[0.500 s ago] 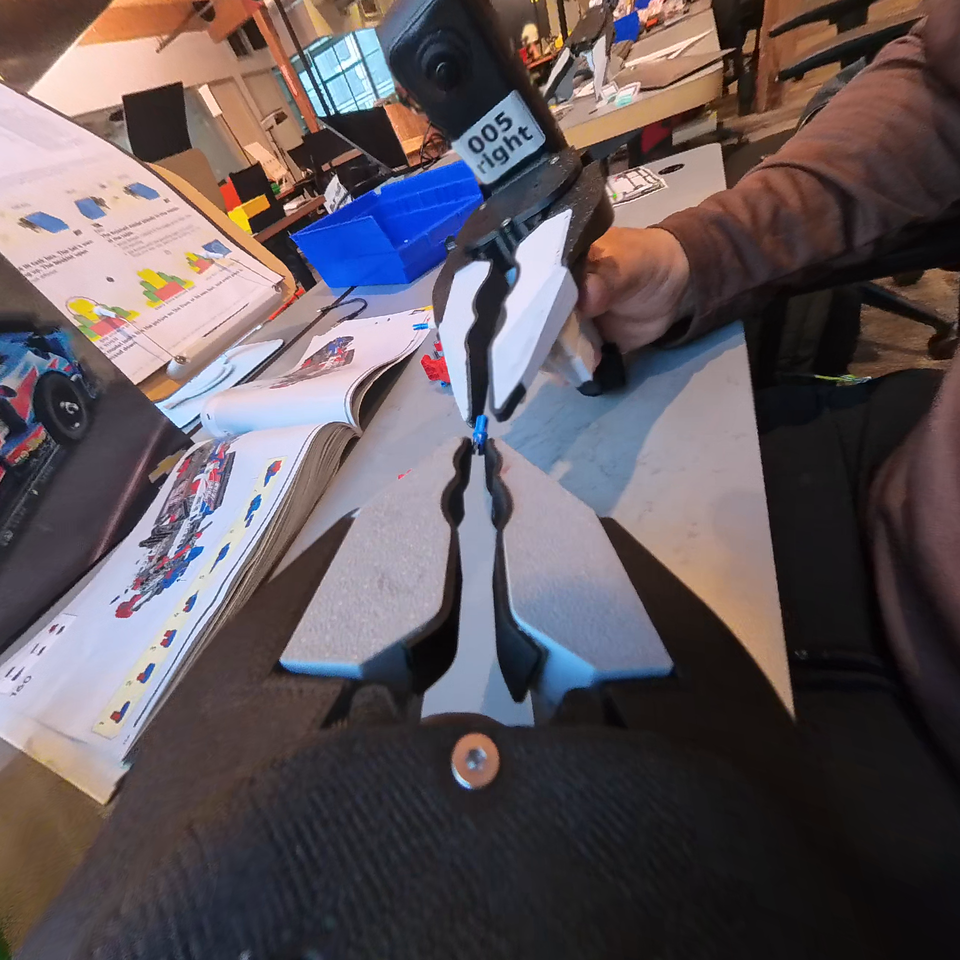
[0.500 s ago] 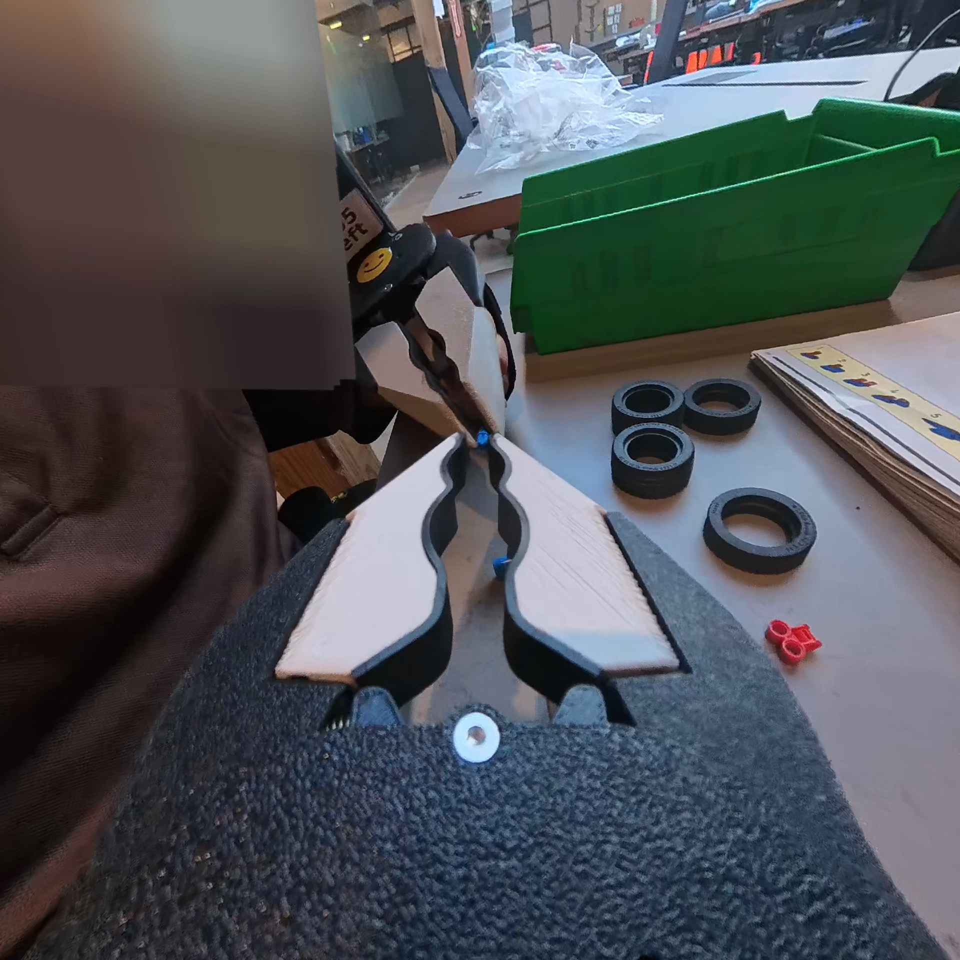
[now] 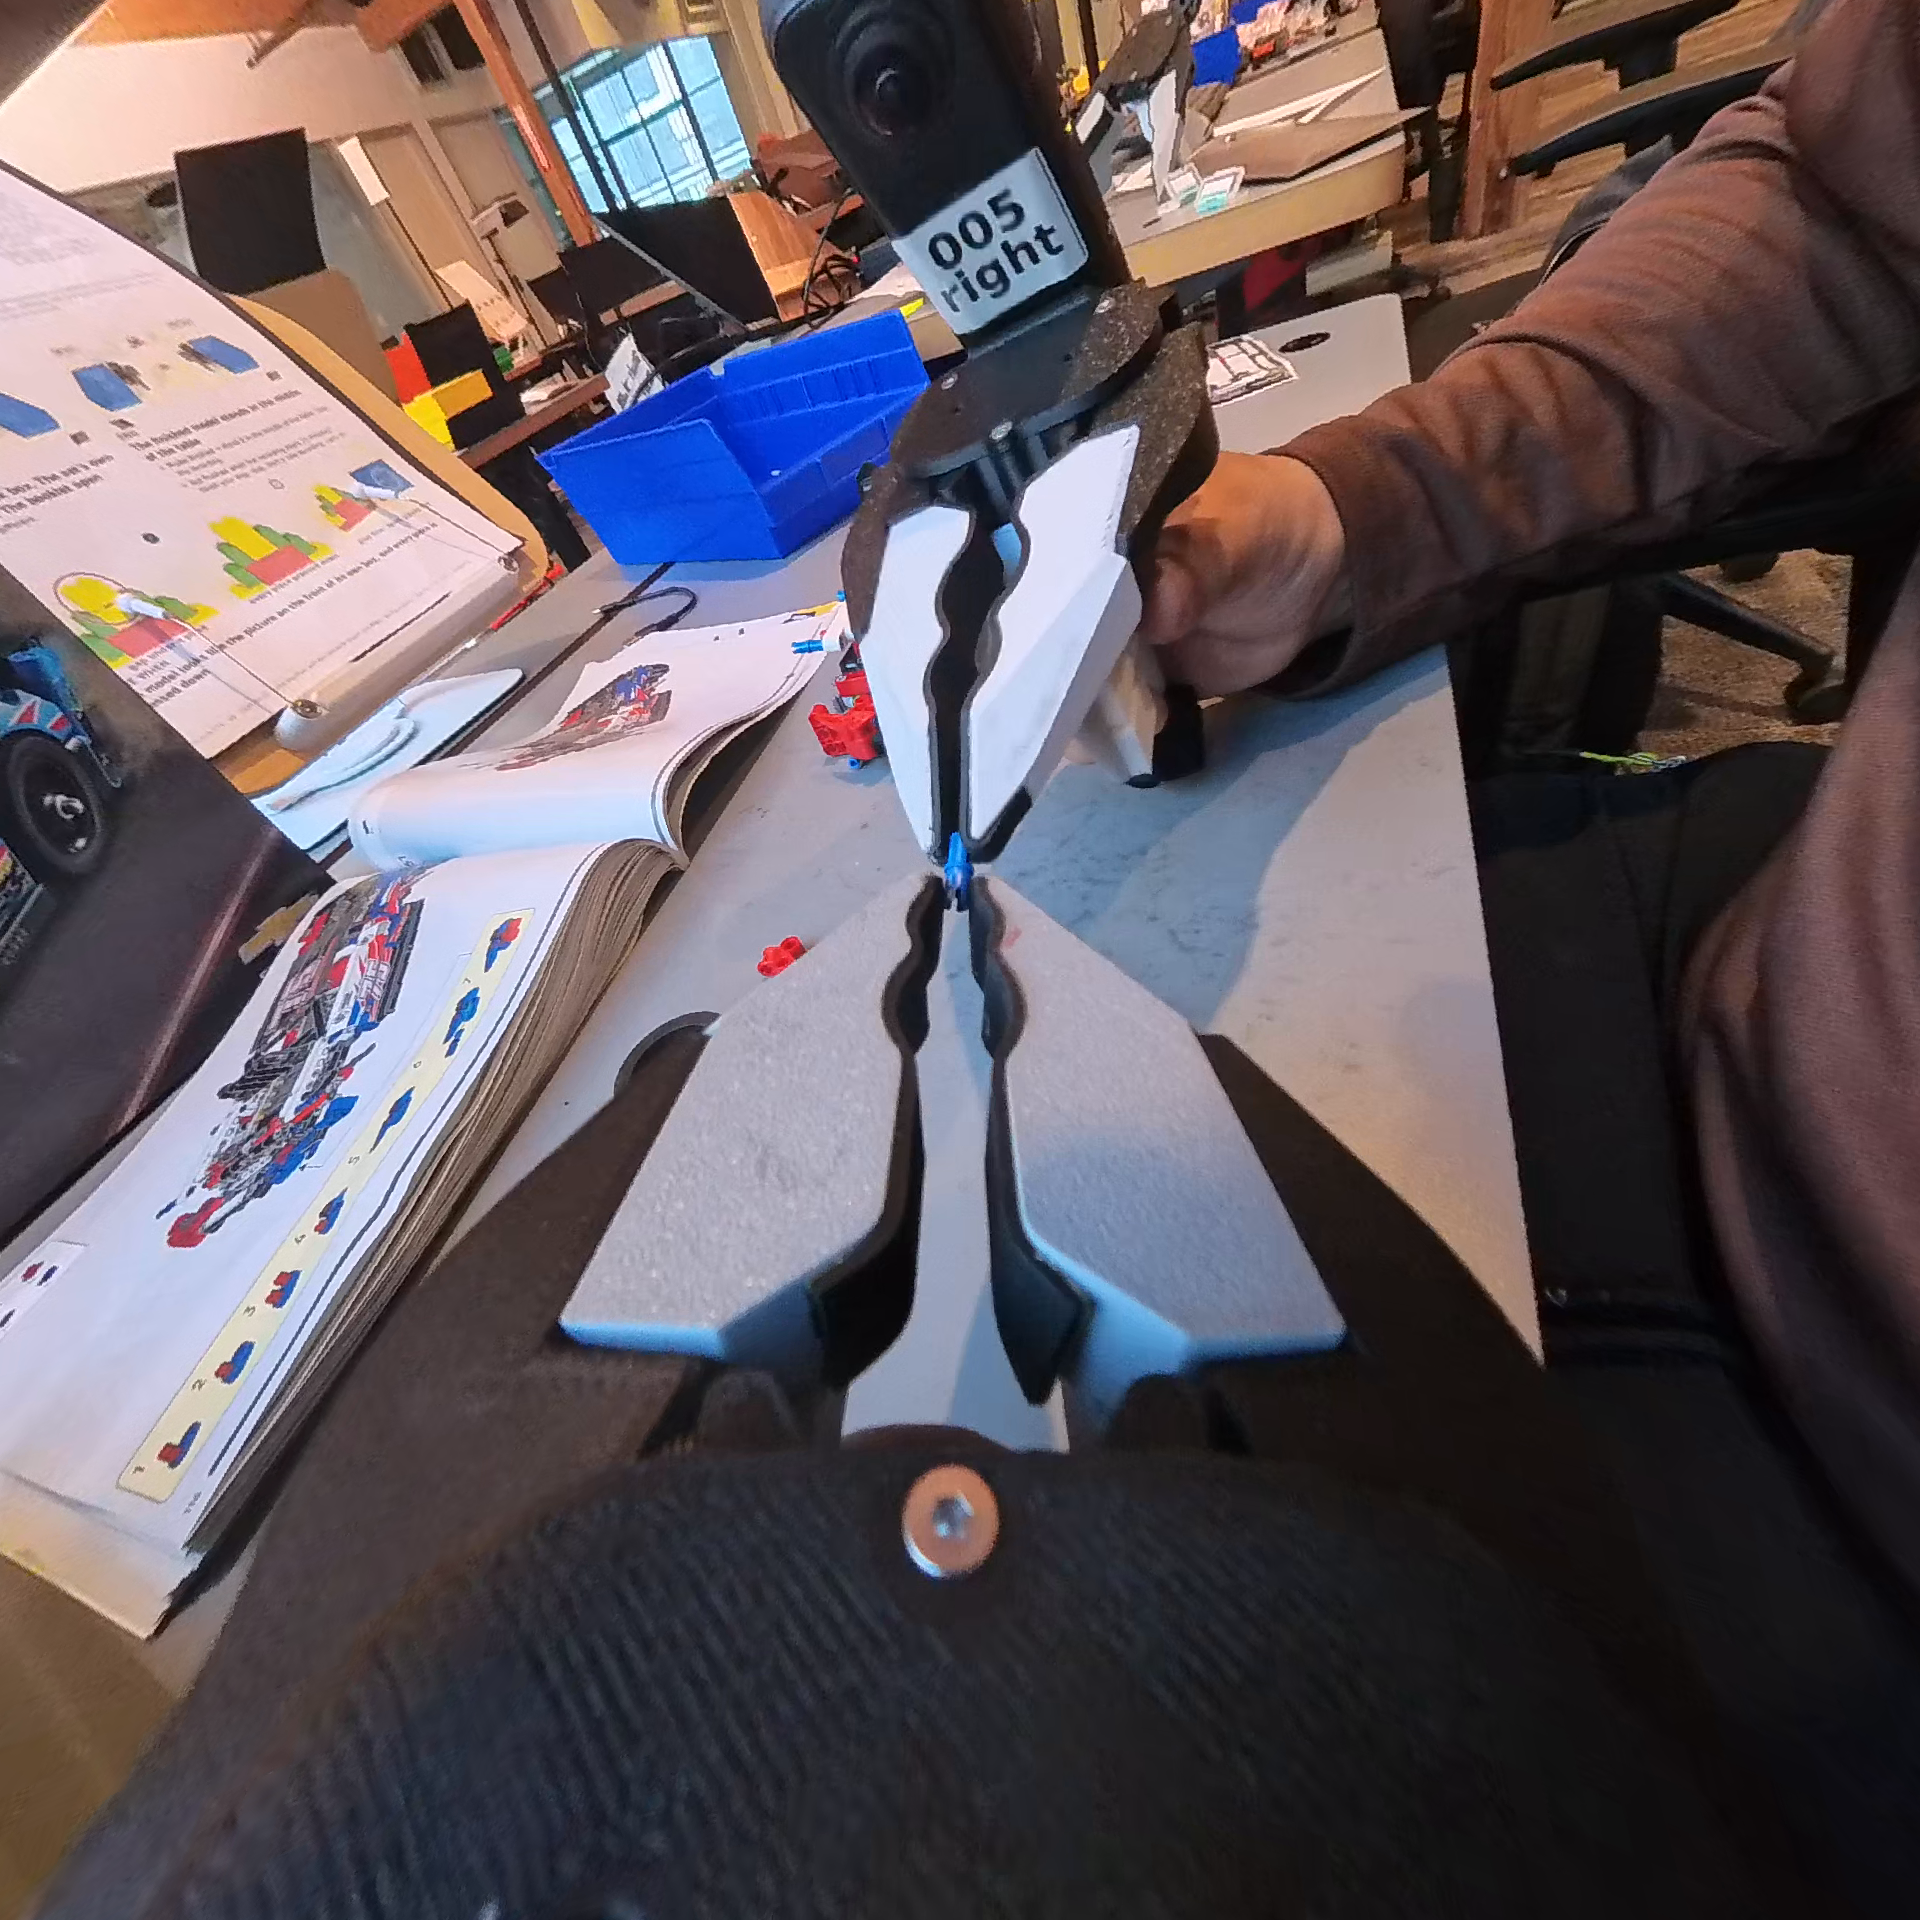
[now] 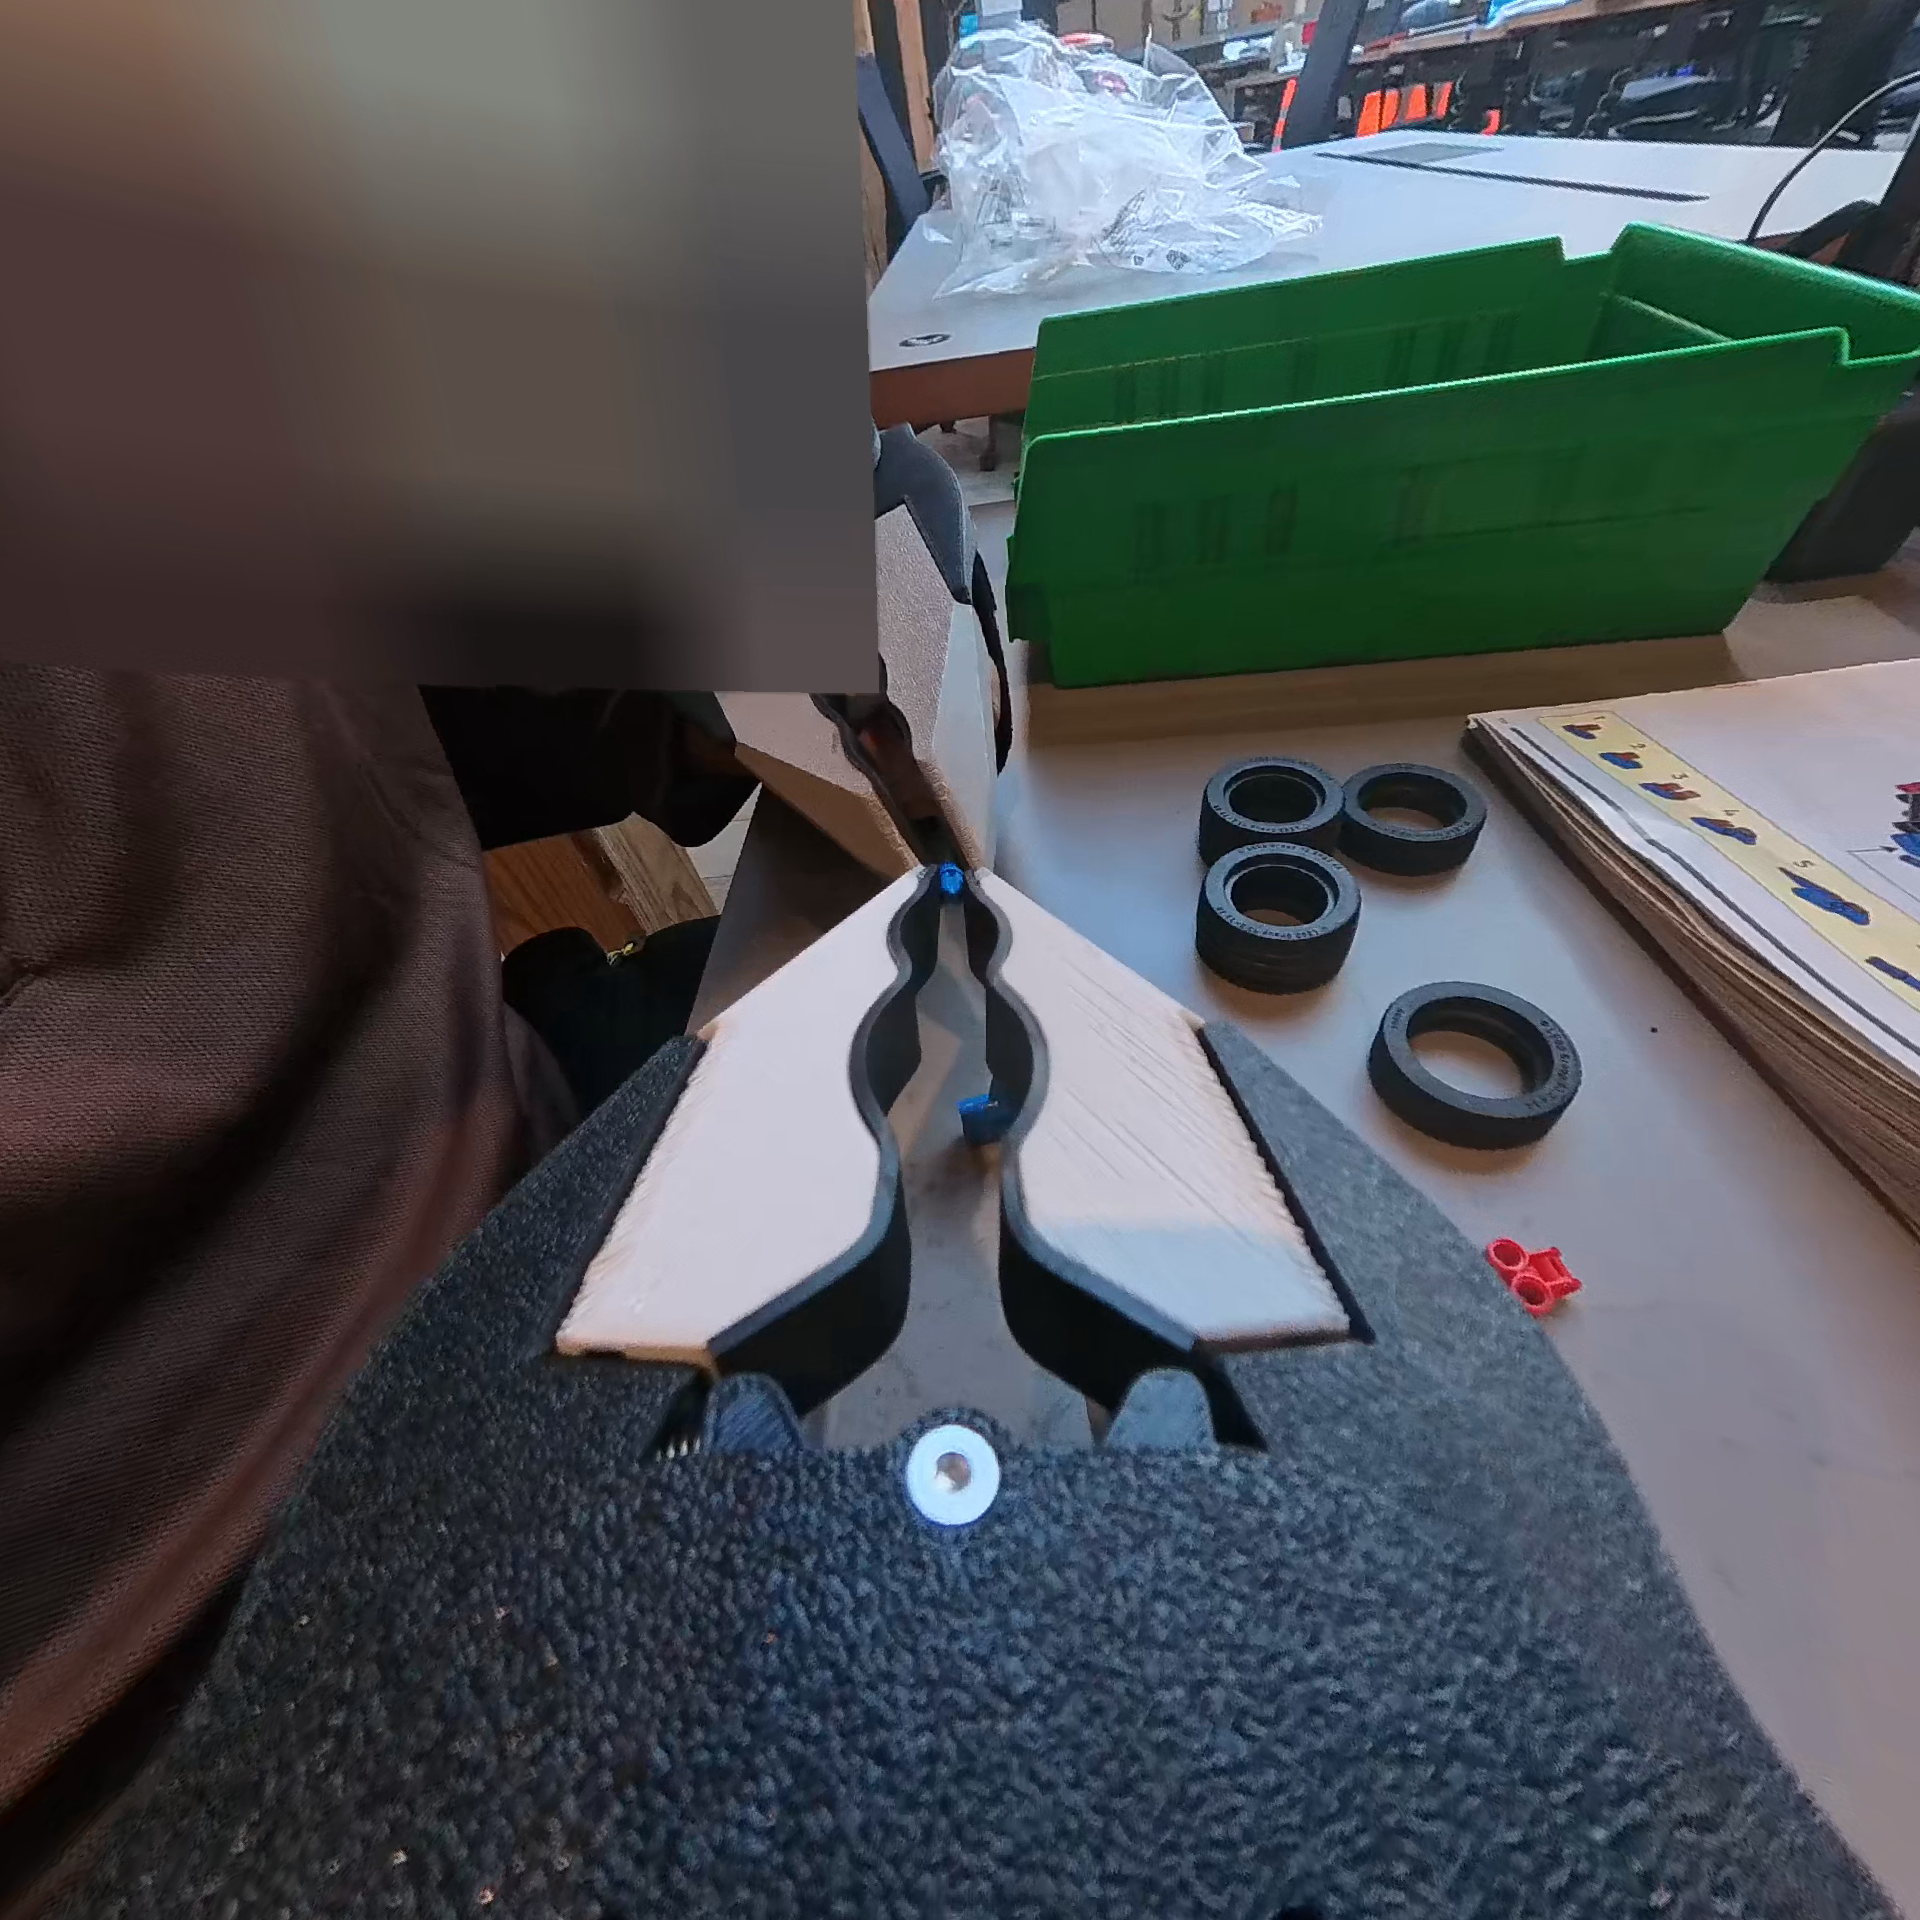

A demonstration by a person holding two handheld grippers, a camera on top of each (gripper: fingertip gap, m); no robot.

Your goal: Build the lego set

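Note:
A small blue pin (image 3: pixel 954 864) is held above the grey table (image 3: pixel 1299 914) between the two grippers, which meet tip to tip. My left gripper (image 3: pixel 954 896) is shut on its near end. My right gripper (image 3: pixel 951 844) comes down from above and is shut on the far end. In the right wrist view the pin (image 4: pixel 948 881) sits at my right gripper's (image 4: pixel 948 888) tips, and the left gripper (image 4: pixel 935 842) lies just beyond, partly hidden. A second blue piece (image 4: pixel 977 1117) lies on the table under the right fingers.
An open instruction booklet (image 3: pixel 312 1091) lies at the left. Near it are a loose red piece (image 3: pixel 779 954), a red assembly (image 3: pixel 847 717) and a blue bin (image 3: pixel 748 457). Several black tyres (image 4: pixel 1278 914), a red piece (image 4: pixel 1532 1273) and a green bin (image 4: pixel 1455 468) are on the table. Both grippers' tips are roughly 15 cm from the red piece (image 4: pixel 1532 1273).

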